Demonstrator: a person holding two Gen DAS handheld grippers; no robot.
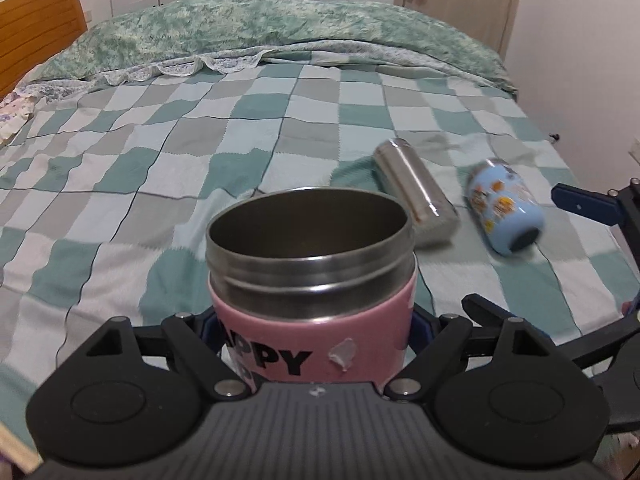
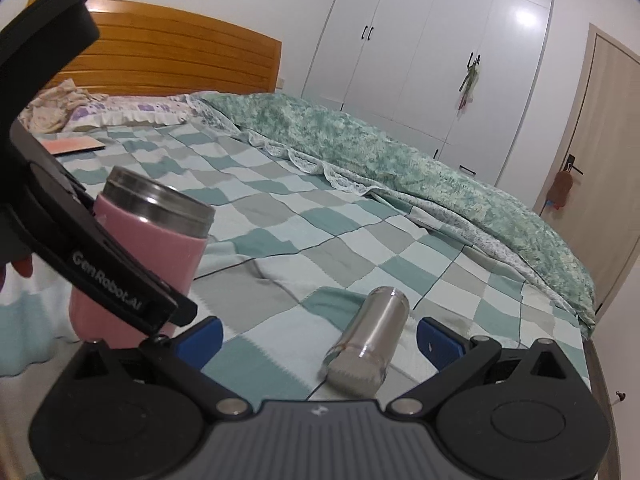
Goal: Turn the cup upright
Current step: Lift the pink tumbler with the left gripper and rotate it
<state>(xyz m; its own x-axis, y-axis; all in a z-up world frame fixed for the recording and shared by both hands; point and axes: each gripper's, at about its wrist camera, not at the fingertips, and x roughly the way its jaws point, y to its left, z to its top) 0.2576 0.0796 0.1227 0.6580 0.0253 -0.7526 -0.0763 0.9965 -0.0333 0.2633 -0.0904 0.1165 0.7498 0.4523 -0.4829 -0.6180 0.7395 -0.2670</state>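
A pink cup (image 1: 316, 312) with a steel rim and black lettering stands upright, mouth up, and my left gripper (image 1: 316, 332) is shut on its sides. The same cup shows at the left of the right wrist view (image 2: 148, 248), held by the left gripper's black body. A steel cup (image 2: 366, 340) lies on its side on the checked bedspread, between the blue fingertips of my open right gripper (image 2: 320, 340). It also shows in the left wrist view (image 1: 416, 192). A light blue patterned cup (image 1: 506, 210) lies on its side, blurred, near the right gripper's blue fingertip (image 1: 580, 202).
The bed has a teal, grey and white checked cover (image 1: 200, 160) and a rumpled green duvet (image 1: 260, 28) along the far side. A wooden headboard (image 2: 180, 56), white wardrobes (image 2: 440, 40) and a door (image 2: 600, 160) stand around it. The bed's right edge (image 1: 560, 140) is near the lying cups.
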